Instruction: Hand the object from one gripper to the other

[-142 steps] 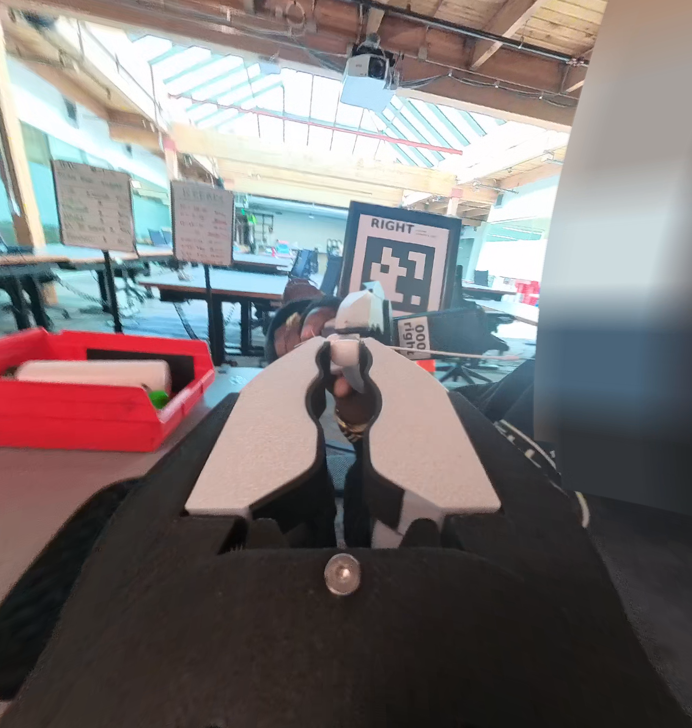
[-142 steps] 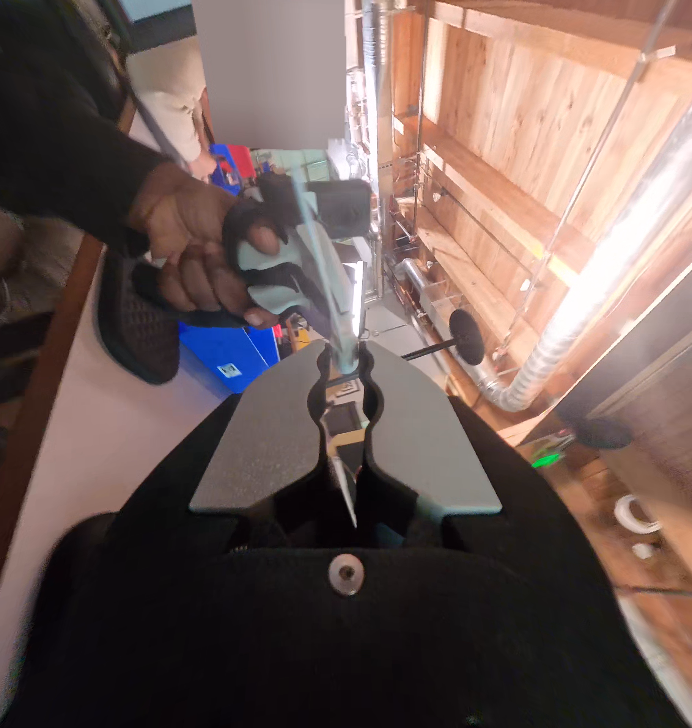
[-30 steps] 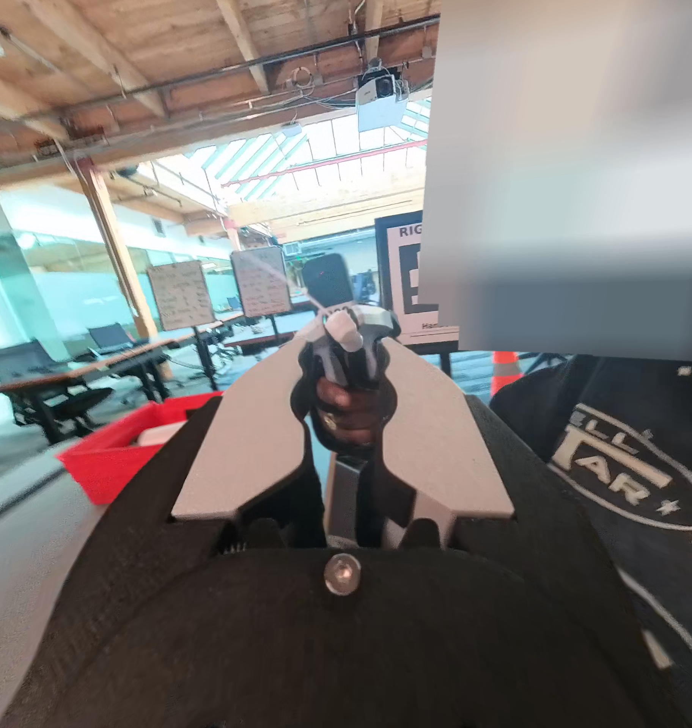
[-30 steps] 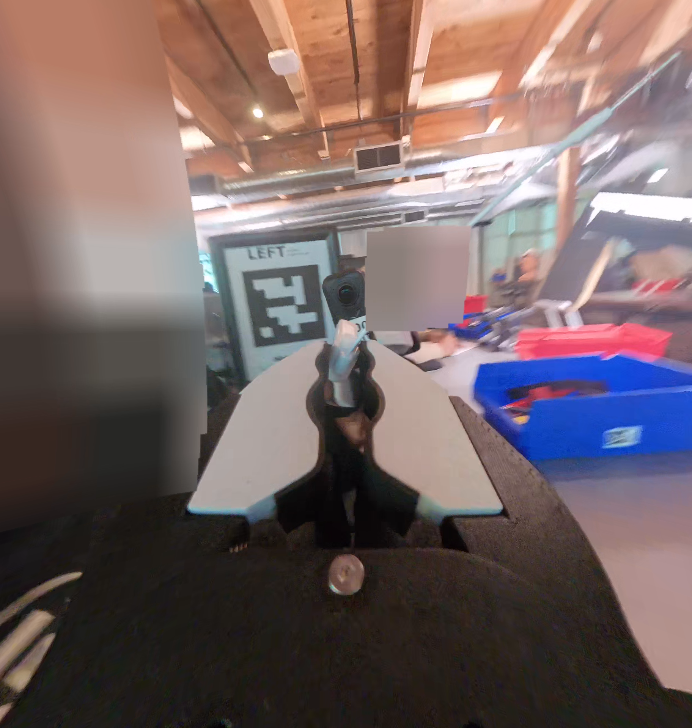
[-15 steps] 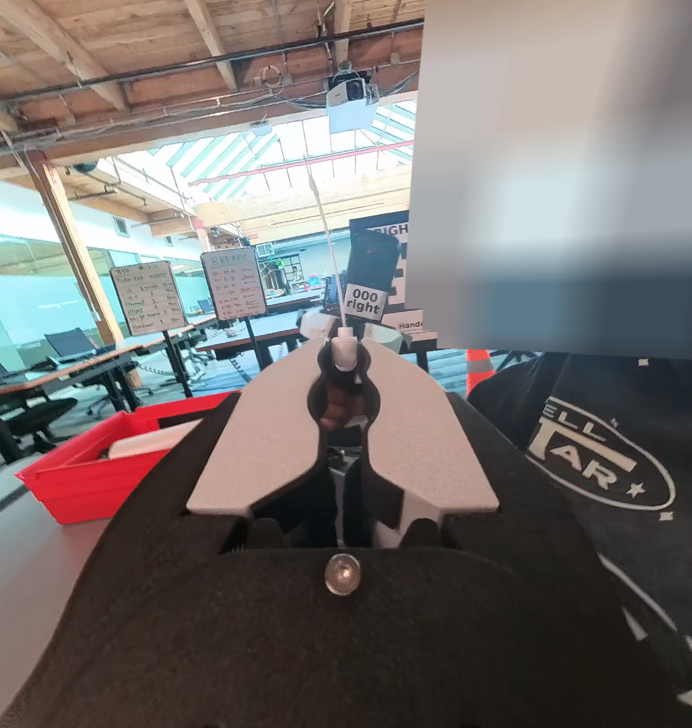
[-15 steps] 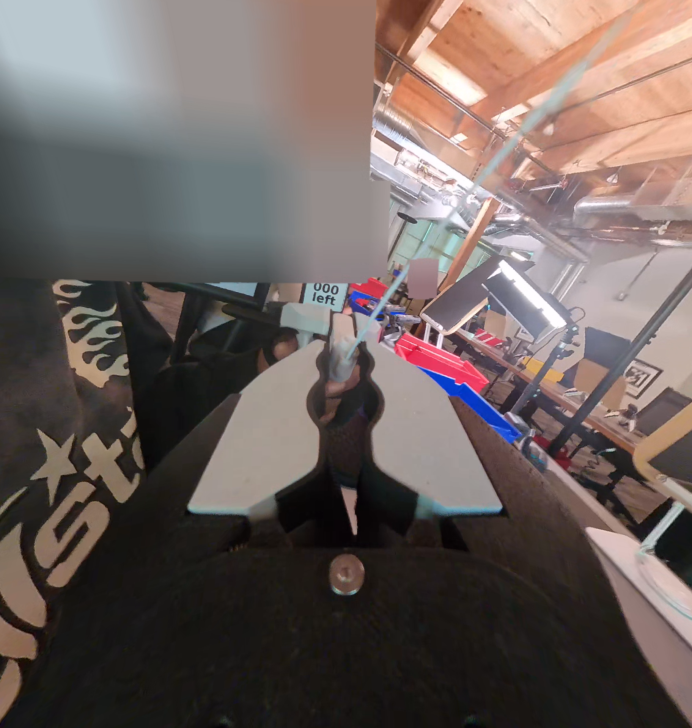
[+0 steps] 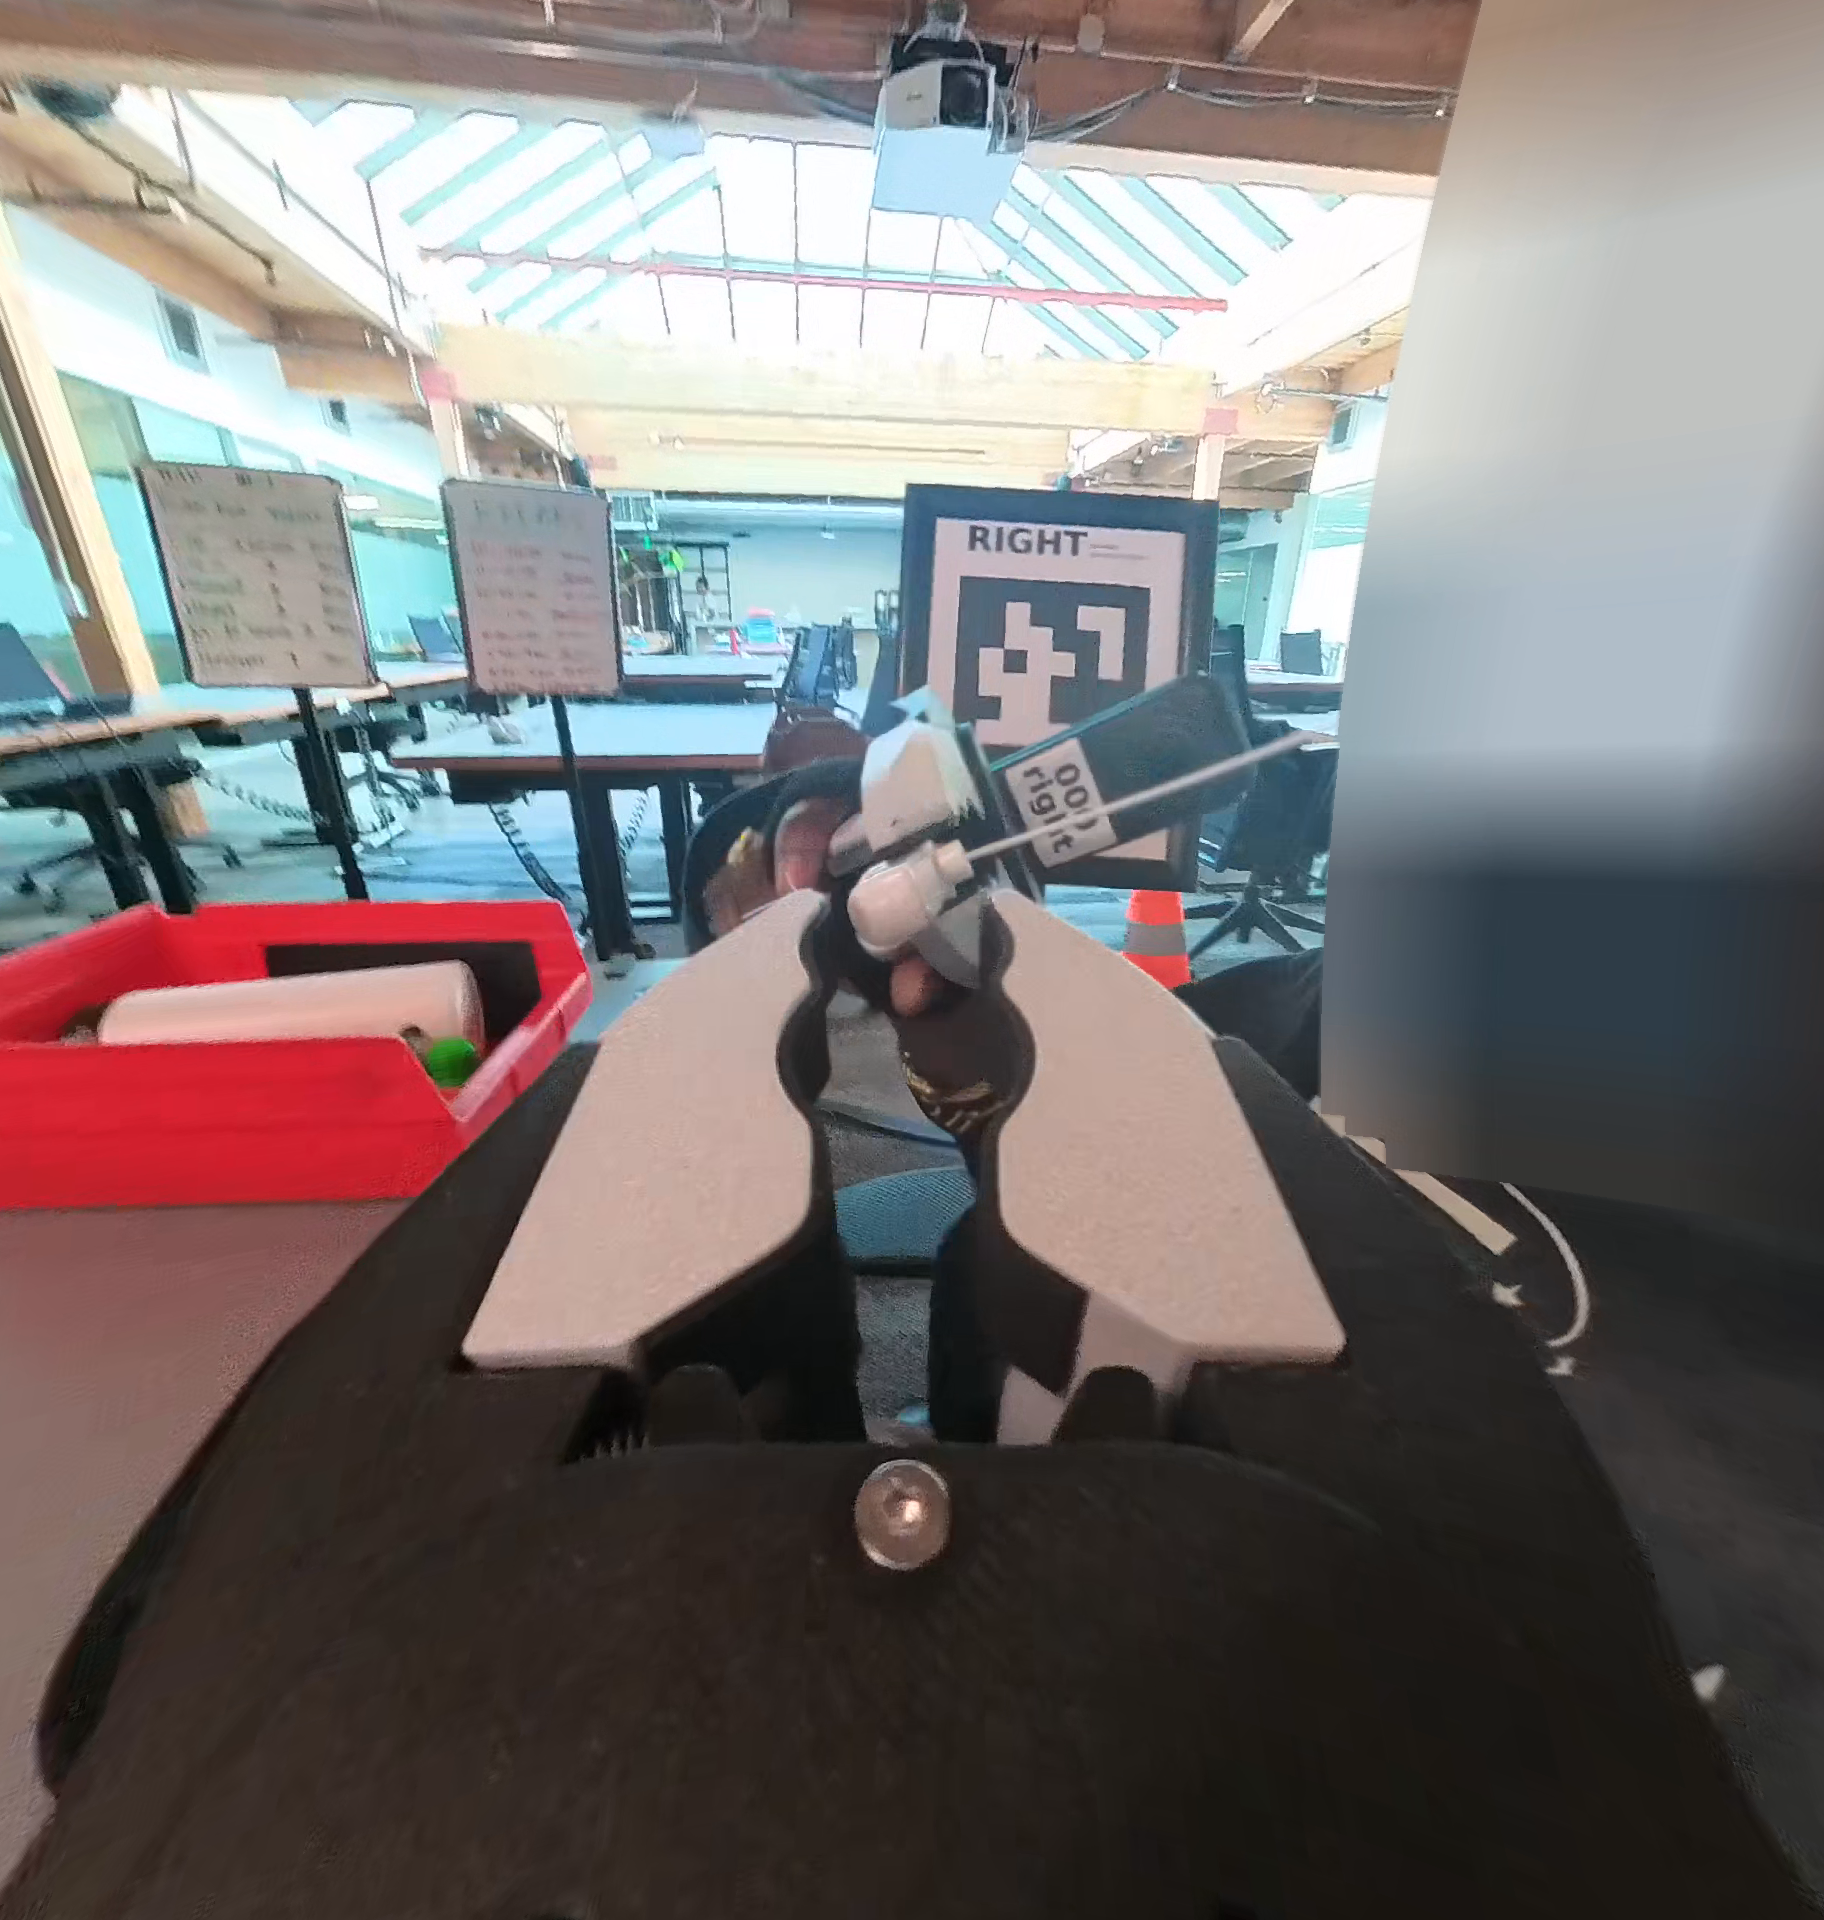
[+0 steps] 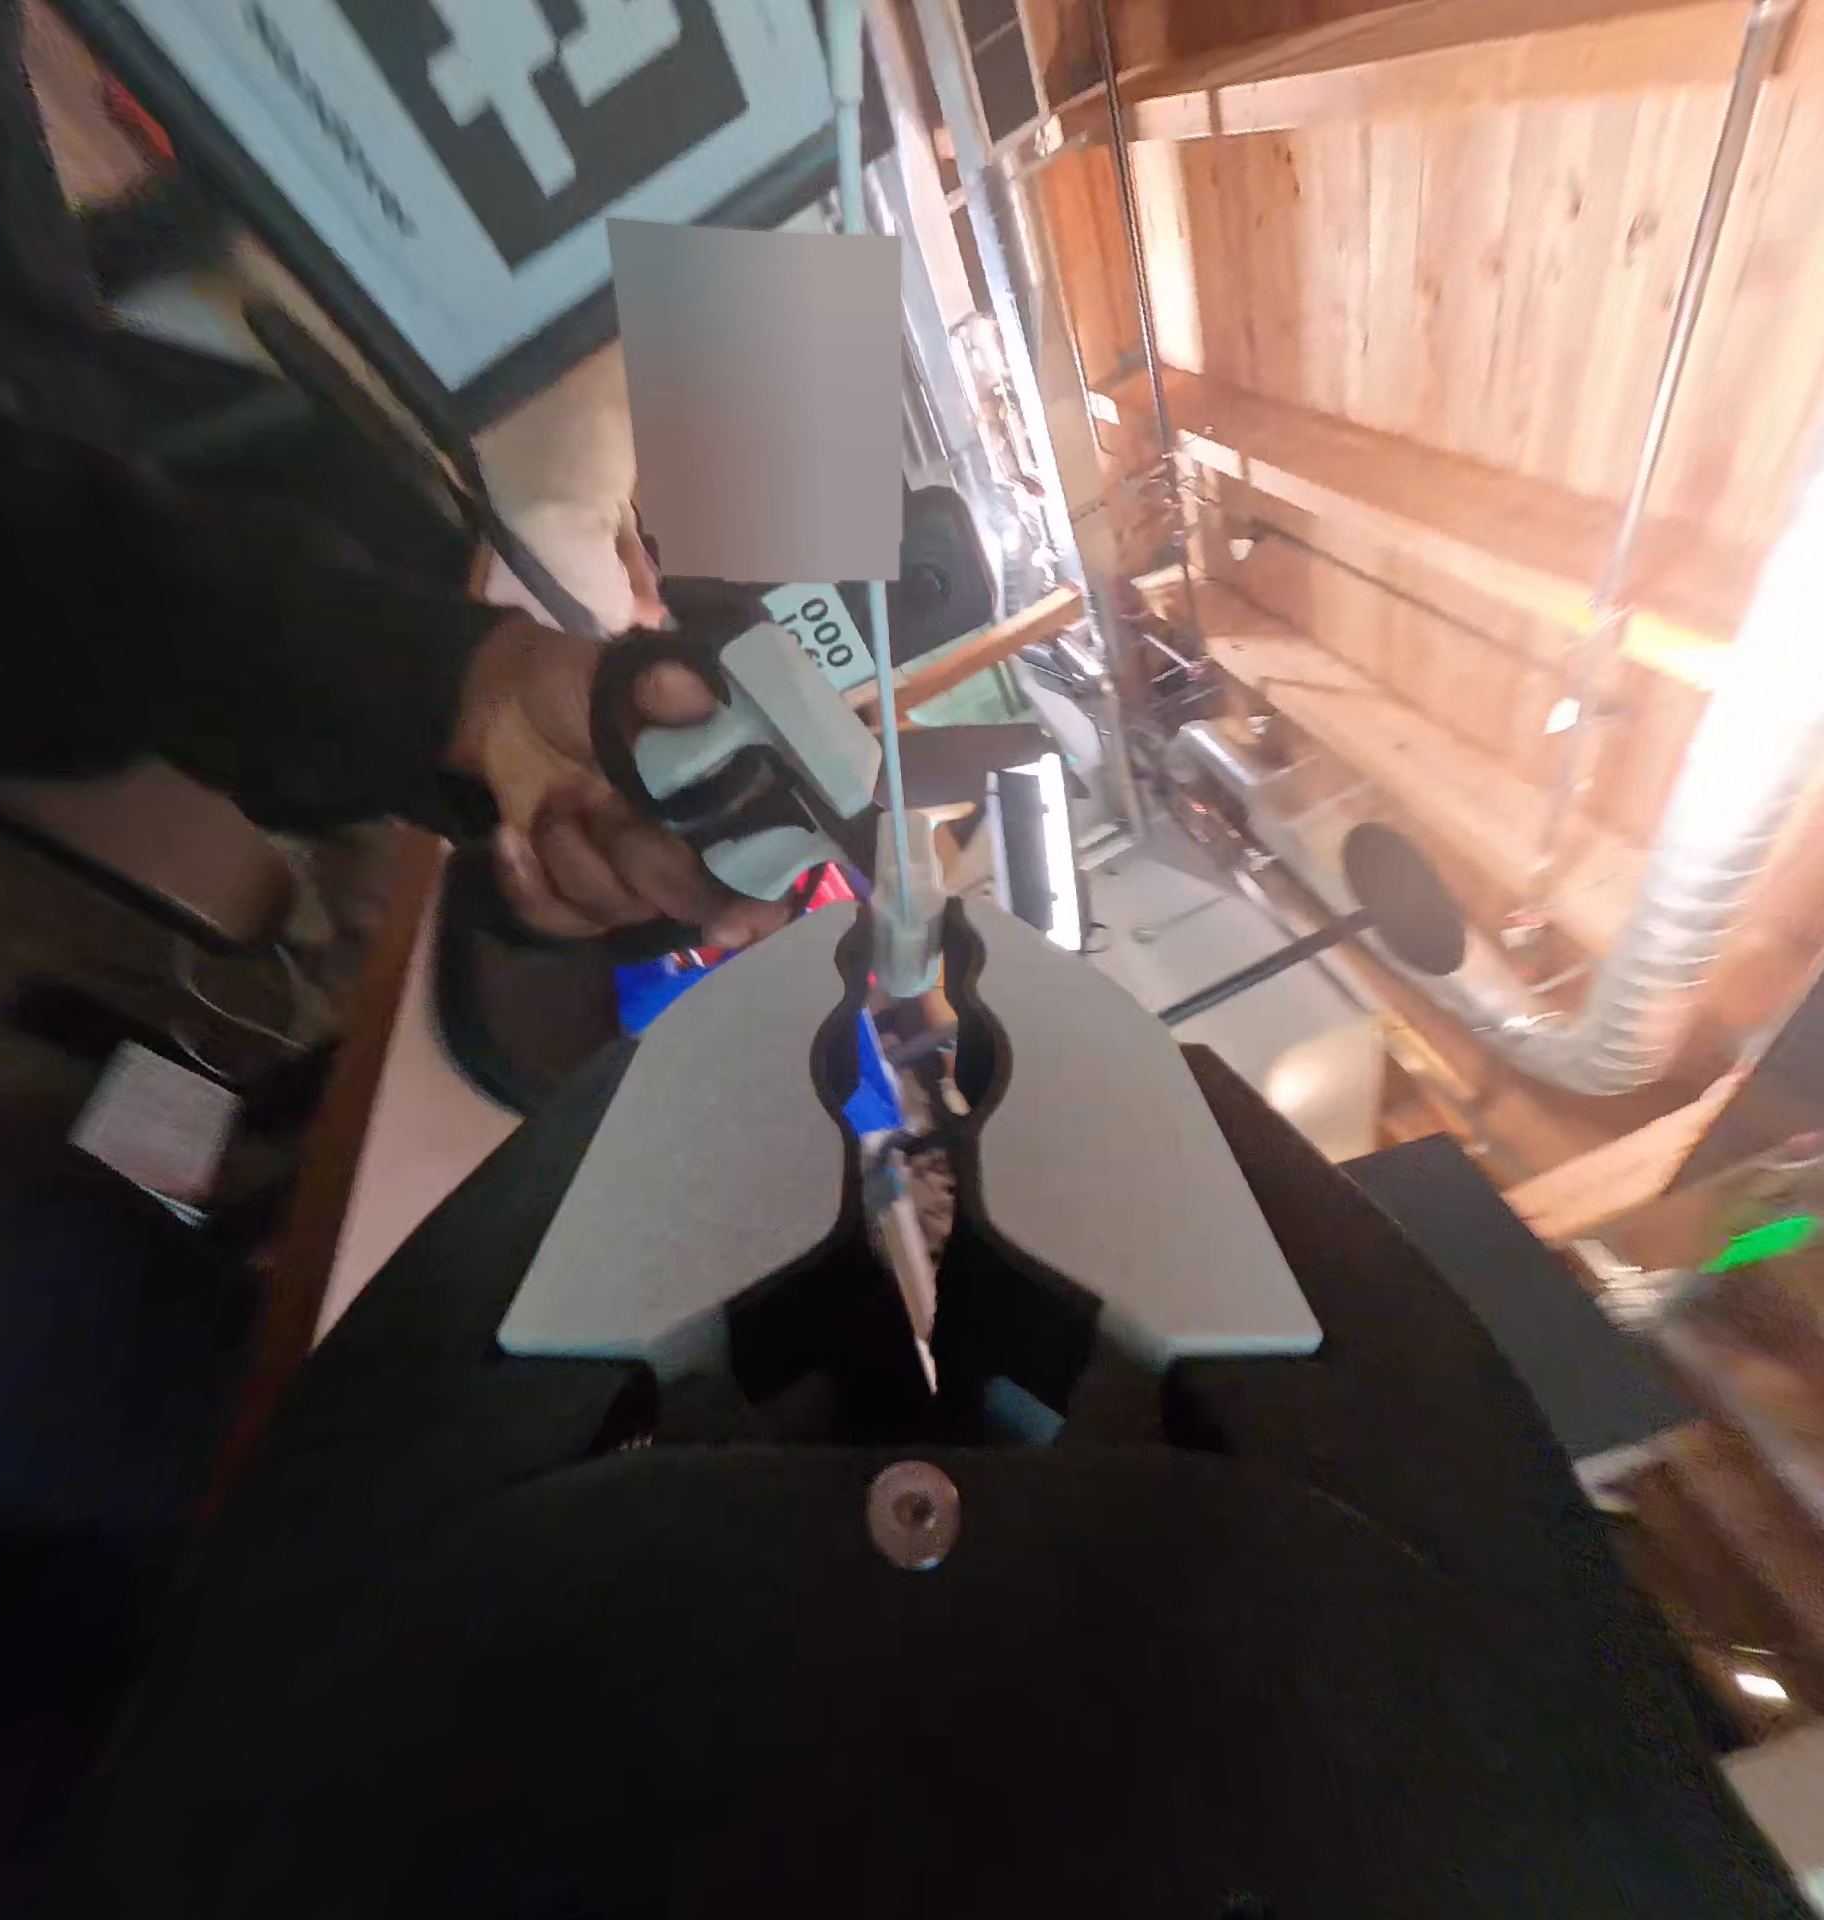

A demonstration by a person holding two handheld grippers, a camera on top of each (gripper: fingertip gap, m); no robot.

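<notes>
- right gripper (image 8: 905, 920): narrow, clamped on the cap of the white-capped rod (image 8: 903, 940), at frame centre.
- left gripper (image 7: 908, 914): parted wider than the cap, which sits at its tips; contact there unclear.
- likely very light; shaft thin and probably whippy, cap smooth, hard plastic, so prone to swivel or slip in a loose pinch.
- best taken by the stubby cap, or the shaft just beside it, not far out along the shaft.
- long axis in the right wrist view near vertical, shaft rising from the cap towards the top edge.
- in the left wrist view, shaft slanting from the central cap towards the right, slightly upward.
</notes>
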